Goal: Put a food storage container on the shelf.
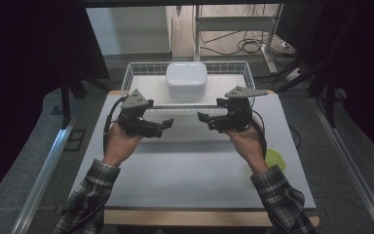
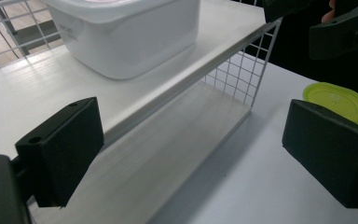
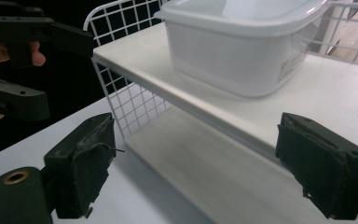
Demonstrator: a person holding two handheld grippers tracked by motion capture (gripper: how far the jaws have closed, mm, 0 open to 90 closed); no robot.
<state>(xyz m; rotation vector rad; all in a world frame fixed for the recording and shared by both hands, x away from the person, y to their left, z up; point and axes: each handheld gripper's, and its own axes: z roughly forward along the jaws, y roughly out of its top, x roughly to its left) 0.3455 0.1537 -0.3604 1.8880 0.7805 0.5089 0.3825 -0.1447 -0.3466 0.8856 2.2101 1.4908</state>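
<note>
A white wire shelf rack [image 1: 131, 73] stands at the far edge of the white table [image 1: 190, 170], and I describe the other things relative to this rack. On its upper white shelf board [image 2: 37, 88] sits a white plastic container [image 1: 186, 79] with a lid, about in the middle of the board. Under the board there is a lower level, a pale bottom panel [image 3: 200, 163] that lies on the table.

The left gripper [image 1: 161, 125] is held just in front of the rack, toward its left end, with the jaws pointing to the right. In the left gripper view its two black jaws stand wide apart, with nothing between them, and they face the front edge of the shelf board.

The right gripper [image 1: 205, 119] is held just in front of the rack, toward its right end, with the jaws pointing to the left, toward the other gripper. Its jaws are also spread wide and hold nothing.

A round yellow-green lid [image 1: 274, 158] lies flat on the table, well in front of the rack's right end, partly hidden behind the person's right forearm.
</note>
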